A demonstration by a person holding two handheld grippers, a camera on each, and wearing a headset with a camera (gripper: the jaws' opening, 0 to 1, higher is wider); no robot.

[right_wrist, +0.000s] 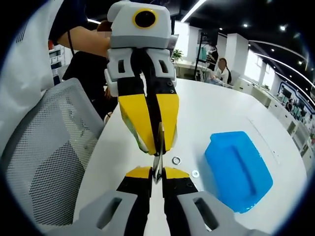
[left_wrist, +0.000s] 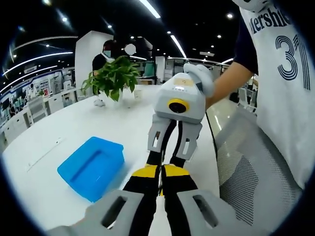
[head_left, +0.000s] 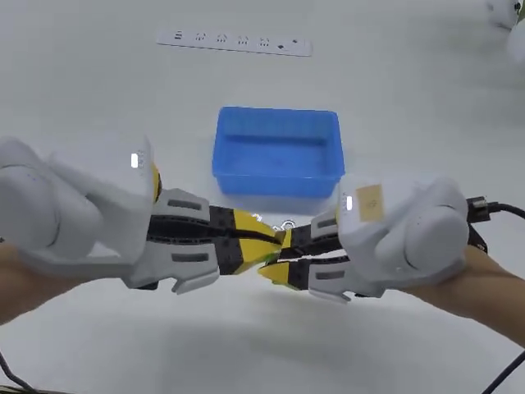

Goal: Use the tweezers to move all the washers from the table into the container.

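Here we hold the tweezers (right_wrist: 157,162) between both tools, the left gripper (right_wrist: 157,146) and the right gripper (right_wrist: 157,173) each clamped on the thin metal strip; we cannot tell whether its points are spread or pressed together. 2 washers (right_wrist: 175,160) lie on the white table (right_wrist: 206,113), near the blue container (right_wrist: 238,169).

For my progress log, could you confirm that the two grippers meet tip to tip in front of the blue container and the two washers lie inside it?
Not quite: the right gripper view shows the two washers on the table beside the blue container, not inside it. The left gripper and right gripper do meet tip to tip, at the tweezers, in front of it.
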